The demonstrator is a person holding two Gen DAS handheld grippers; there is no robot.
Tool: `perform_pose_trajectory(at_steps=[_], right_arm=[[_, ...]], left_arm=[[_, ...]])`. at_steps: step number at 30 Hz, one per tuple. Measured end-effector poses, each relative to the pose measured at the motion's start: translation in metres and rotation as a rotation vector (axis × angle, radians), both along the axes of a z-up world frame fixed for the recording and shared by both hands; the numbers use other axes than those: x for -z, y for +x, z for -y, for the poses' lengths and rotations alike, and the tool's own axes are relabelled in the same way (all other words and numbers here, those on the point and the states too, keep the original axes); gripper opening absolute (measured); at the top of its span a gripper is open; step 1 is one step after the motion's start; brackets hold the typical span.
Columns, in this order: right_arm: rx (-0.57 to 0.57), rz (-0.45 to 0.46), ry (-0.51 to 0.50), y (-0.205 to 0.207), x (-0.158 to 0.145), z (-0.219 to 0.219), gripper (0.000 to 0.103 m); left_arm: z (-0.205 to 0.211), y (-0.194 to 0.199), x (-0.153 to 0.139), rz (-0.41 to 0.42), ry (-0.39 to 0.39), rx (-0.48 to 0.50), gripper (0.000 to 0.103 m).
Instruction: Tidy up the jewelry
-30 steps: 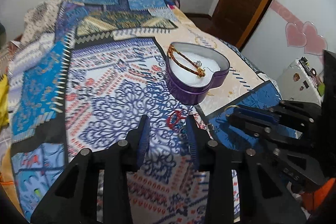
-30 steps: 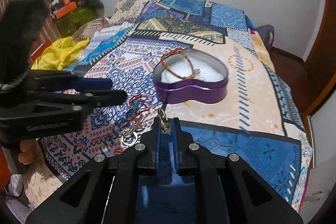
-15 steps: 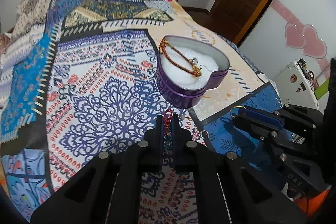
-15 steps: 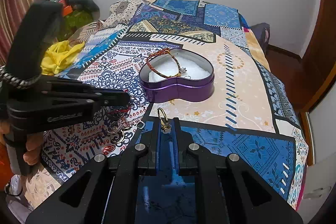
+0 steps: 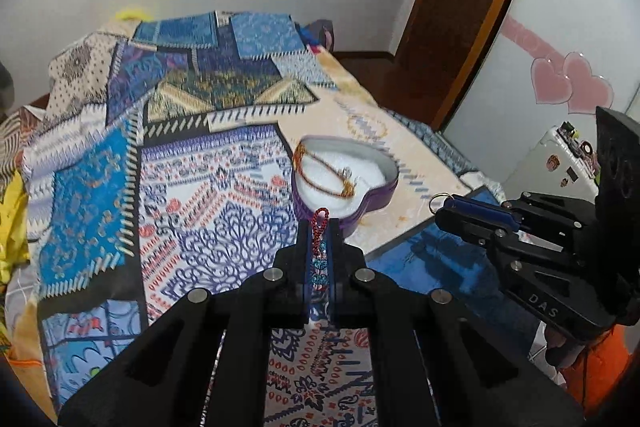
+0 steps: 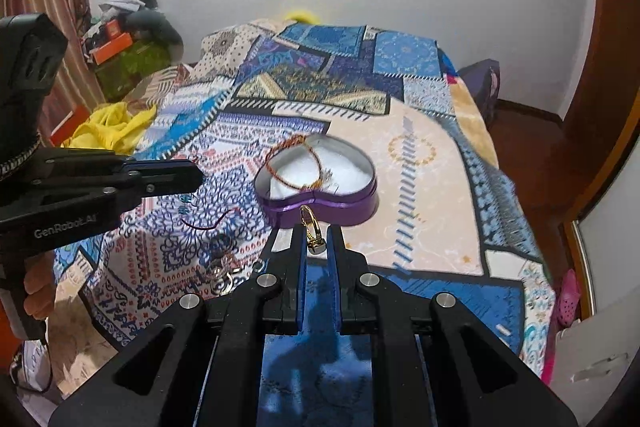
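A purple heart-shaped tin point(image 5: 376, 201) point(image 6: 340, 209) with white padding stands on the patterned bedspread and holds a gold-and-red bracelet point(image 5: 320, 171) point(image 6: 288, 163). My left gripper point(image 5: 320, 227) is shut on a red and blue beaded bracelet point(image 5: 319, 247), lifted just in front of the tin; it also shows in the right wrist view point(image 6: 196, 177). My right gripper point(image 6: 316, 231) is shut on a gold ring point(image 6: 313, 231), held above the bedspread near the tin's front; it also shows in the left wrist view point(image 5: 444, 213).
Loose jewelry pieces point(image 6: 222, 267) and a thin dark red cord point(image 6: 208, 223) lie on the bedspread left of my right gripper. Yellow cloth point(image 6: 112, 129) lies at the bed's left. A wooden door point(image 5: 460, 19) and white fridge point(image 5: 560, 163) stand at the right.
My left gripper closed on the red and blue bracelet and lifted it from the bedspread toward the tin. My right gripper kept the ring and rose slightly.
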State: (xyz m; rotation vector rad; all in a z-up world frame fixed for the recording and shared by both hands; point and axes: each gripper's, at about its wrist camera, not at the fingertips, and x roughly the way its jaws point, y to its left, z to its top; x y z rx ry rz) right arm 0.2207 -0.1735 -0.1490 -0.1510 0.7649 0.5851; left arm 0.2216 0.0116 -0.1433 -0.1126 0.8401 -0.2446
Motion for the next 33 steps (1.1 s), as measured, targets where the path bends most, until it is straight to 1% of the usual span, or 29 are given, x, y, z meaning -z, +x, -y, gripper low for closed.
perform_pose_trajectory(at_steps=[9, 18, 26, 29, 33], right_arm=[[0.023, 0.046, 0.033, 0.009, -0.018, 0.005, 0.009], [0.032, 0.078, 0.068, 0.023, -0.031, 0.004, 0.009], [0.034, 0.084, 0.085, 0.035, -0.032, 0.003, 0.009], [0.030, 0.070, 0.078, 0.042, -0.025, 0.000, 0.009], [0.021, 0.040, 0.058, 0.050, -0.013, -0.005, 0.009]], left_arm=[[0.002, 0.005, -0.038, 0.111, 0.003, -0.015, 0.005], [0.004, 0.019, -0.060, 0.173, -0.013, -0.017, 0.005], [0.012, 0.035, -0.060, 0.185, -0.019, -0.002, 0.005], [0.015, 0.043, -0.052, 0.171, -0.020, 0.001, 0.005], [0.019, 0.055, -0.034, 0.130, -0.008, 0.007, 0.005]])
